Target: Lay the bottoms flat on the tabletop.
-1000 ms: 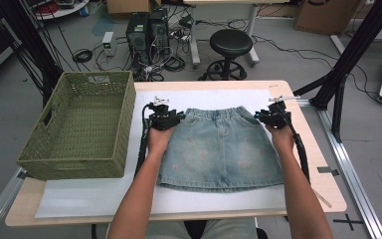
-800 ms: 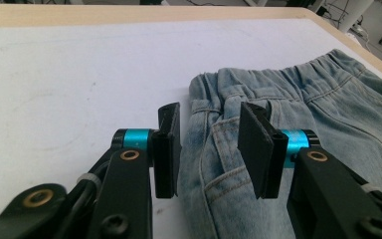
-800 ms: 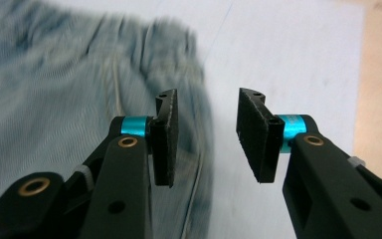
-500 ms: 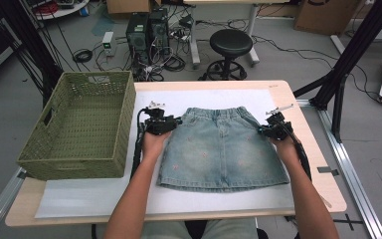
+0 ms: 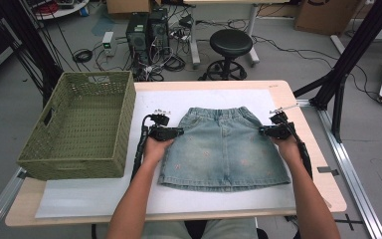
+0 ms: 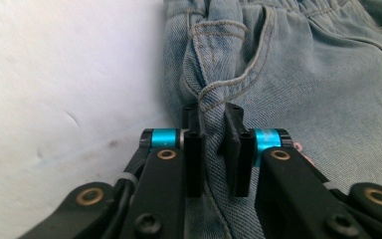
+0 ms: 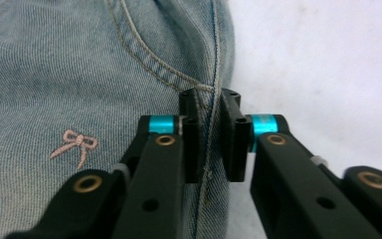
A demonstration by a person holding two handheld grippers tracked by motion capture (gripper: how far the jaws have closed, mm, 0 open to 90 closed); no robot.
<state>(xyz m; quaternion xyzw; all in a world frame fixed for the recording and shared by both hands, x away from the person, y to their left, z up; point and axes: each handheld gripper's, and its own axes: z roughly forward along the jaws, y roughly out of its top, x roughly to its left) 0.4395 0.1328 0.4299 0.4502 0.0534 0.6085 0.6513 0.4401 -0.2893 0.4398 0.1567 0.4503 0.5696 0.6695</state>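
Note:
A light-blue denim skirt [image 5: 224, 149] lies flat on the white sheet [image 5: 104, 199], waistband away from me. My left gripper [image 5: 179, 132] is at the skirt's left side. Its jaws have just been closing and now pinch a raised fold of denim [image 6: 303, 64] at the pocket seam [image 6: 213, 112]. My right gripper [image 5: 264, 130] is at the right side. Its jaws have also closed within the last second and clamp the side seam [image 7: 210, 99] of the skirt [image 7: 54, 64]. A small pink bow [image 7: 77, 144] is stitched to the left of that grip.
A green woven basket [image 5: 74, 164] stands empty at the table's left, close to my left forearm. Bare white sheet runs along the skirt's hem and both its sides. Behind the table are a stool [image 5: 231, 45], computer cases and cables on the floor.
Both grippers have shifted a little toward me along the skirt's sides, from the waistband corners to just below them. The skirt lies as before.

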